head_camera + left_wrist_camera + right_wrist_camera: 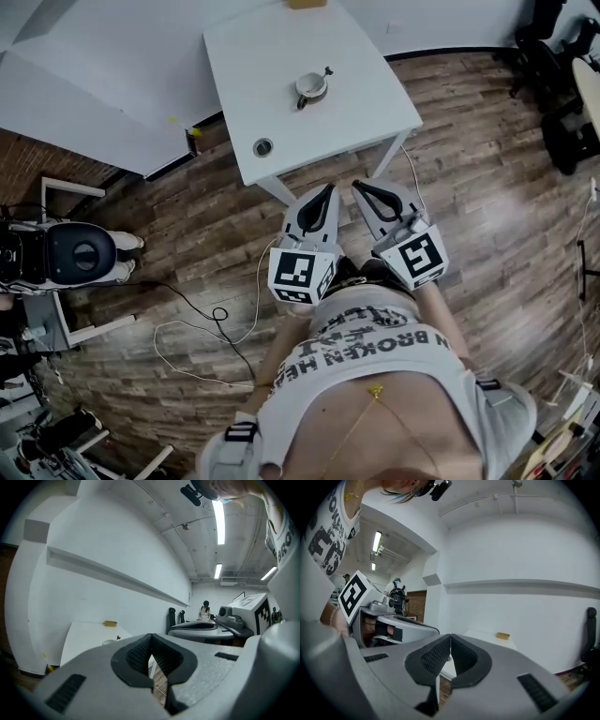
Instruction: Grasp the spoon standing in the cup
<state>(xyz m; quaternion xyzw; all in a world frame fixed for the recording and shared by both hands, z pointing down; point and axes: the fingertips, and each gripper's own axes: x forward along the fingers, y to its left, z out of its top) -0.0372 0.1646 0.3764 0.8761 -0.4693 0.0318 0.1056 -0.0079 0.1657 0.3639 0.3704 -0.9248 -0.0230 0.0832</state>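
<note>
A white cup [310, 87] stands near the middle of the white table [366, 112], with a dark-handled spoon [324, 72] leaning out of it to the right. Both grippers are held close to my body, over the floor just short of the table's near edge. My left gripper [328, 188] is shut with nothing in it, and my right gripper [358, 186] beside it is shut and empty too. In the left gripper view the cup [108, 642] shows small and far beyond the shut left gripper [151, 637]. The right gripper view shows the right gripper [450, 637] shut; the cup is hidden behind it.
A small round metal lid [263, 147] lies at the table's near left corner. A brown block [307, 4] sits at its far edge. Cables [220, 314] trail over the wooden floor. A dark round machine [82, 253] stands at left, office chairs [553, 56] at right.
</note>
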